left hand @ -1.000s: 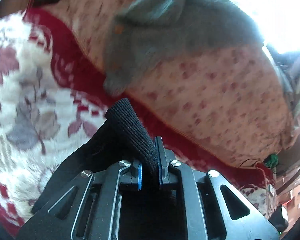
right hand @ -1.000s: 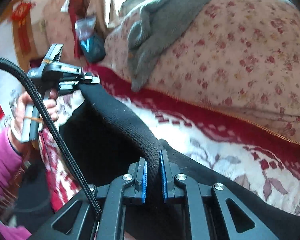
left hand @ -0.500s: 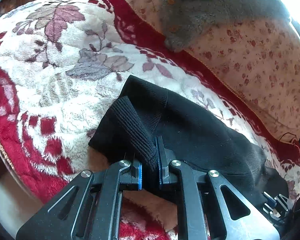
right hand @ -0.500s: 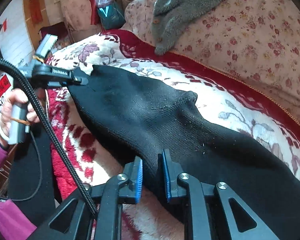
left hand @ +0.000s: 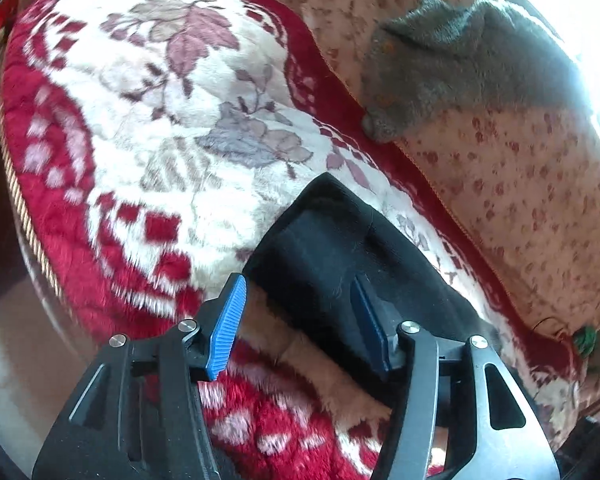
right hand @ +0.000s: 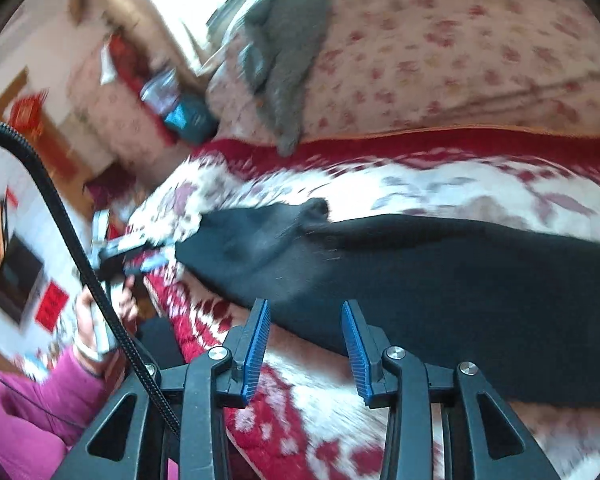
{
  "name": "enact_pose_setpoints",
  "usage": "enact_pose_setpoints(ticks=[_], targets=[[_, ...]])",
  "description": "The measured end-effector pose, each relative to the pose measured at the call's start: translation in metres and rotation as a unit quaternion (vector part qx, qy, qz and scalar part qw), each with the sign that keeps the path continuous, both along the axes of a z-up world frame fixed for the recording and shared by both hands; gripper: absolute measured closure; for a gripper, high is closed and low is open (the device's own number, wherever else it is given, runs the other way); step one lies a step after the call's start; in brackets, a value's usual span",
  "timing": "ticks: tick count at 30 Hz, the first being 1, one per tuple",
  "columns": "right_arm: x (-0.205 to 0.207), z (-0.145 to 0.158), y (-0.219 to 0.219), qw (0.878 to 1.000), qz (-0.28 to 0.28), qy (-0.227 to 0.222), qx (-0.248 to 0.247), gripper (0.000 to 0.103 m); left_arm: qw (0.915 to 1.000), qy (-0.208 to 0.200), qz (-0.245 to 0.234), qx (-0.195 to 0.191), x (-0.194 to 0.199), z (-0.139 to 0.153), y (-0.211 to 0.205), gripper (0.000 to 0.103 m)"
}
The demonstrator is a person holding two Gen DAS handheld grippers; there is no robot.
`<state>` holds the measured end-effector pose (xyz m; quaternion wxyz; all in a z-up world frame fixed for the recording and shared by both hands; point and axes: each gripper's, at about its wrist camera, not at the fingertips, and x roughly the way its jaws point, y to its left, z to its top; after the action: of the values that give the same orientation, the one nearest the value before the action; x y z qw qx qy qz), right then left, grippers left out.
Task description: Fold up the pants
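The black knit pants lie flat across the red and white floral blanket, stretching to the right. In the left wrist view their waistband end lies just ahead of my open left gripper, whose right blue pad rests over the cloth. My right gripper is open and empty, with the near edge of the pants between and just beyond its blue pads. The left gripper also shows in the right wrist view at the pants' left end.
A grey fleece garment hangs over the floral-covered backrest. The blanket's front edge drops off at the left. A black cable and the person's pink sleeve are at the left of the right wrist view.
Both grippers have opened and let go of the waistband. The pants now lie flat on the blanket, and both grippers have drawn back a little from the cloth.
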<state>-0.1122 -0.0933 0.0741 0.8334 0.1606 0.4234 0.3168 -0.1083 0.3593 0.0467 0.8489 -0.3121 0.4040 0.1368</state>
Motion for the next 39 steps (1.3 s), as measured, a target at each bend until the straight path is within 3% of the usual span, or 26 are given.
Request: enact_pose_setpoints(ticks=[6,9,16,21,23,24,25,26,29,32,39], targets=[[-0.023,-0.012,-0.084,0.991,-0.125,0.04,0.02,0.063,0.9997,0.018,-0.001,-0.019,-0.002,-0.019,-0.025,0.046],[-0.035,-0.018,-0.123,0.981,-0.182,0.058,0.021,0.06,0.9985,0.024,0.001,-0.05,0.005,-0.034,-0.037,0.046],[-0.054,-0.046,-0.186,0.951,-0.279,0.102,0.089,0.055,0.9959,-0.011,0.057,-0.07,0.012,-0.037,-0.048,0.017],[-0.046,-0.056,-0.196,0.937,-0.309,0.085,0.139,0.055,0.9962,0.0,0.075,-0.045,0.028,-0.039,-0.055,0.012],[-0.04,-0.057,-0.197,0.935,-0.313,0.073,0.147,0.062,0.997,0.006,0.07,-0.033,0.035,-0.039,-0.056,0.012],[-0.037,-0.057,-0.197,0.936,-0.313,0.069,0.146,0.073,0.9974,0.008,0.066,-0.028,0.038,-0.04,-0.057,0.012],[-0.033,-0.058,-0.196,0.937,-0.311,0.068,0.144,0.079,0.9973,0.01,0.068,-0.025,0.039,-0.04,-0.056,0.024],[-0.03,-0.059,-0.194,0.937,-0.31,0.071,0.144,0.081,0.9972,0.018,0.072,-0.011,0.04,-0.039,-0.055,0.049],[-0.03,-0.054,-0.193,0.939,-0.308,0.054,0.143,0.088,0.999,0.013,0.042,-0.013,0.048,-0.036,-0.049,0.079],[-0.03,-0.042,-0.191,0.943,-0.3,0.042,0.137,0.09,0.9997,0.01,0.021,-0.006,0.052,-0.029,-0.045,0.085],[-0.044,-0.015,-0.187,0.951,-0.285,0.02,0.121,0.09,0.9999,0.005,0.001,0.015,0.047,-0.015,-0.042,0.086]])
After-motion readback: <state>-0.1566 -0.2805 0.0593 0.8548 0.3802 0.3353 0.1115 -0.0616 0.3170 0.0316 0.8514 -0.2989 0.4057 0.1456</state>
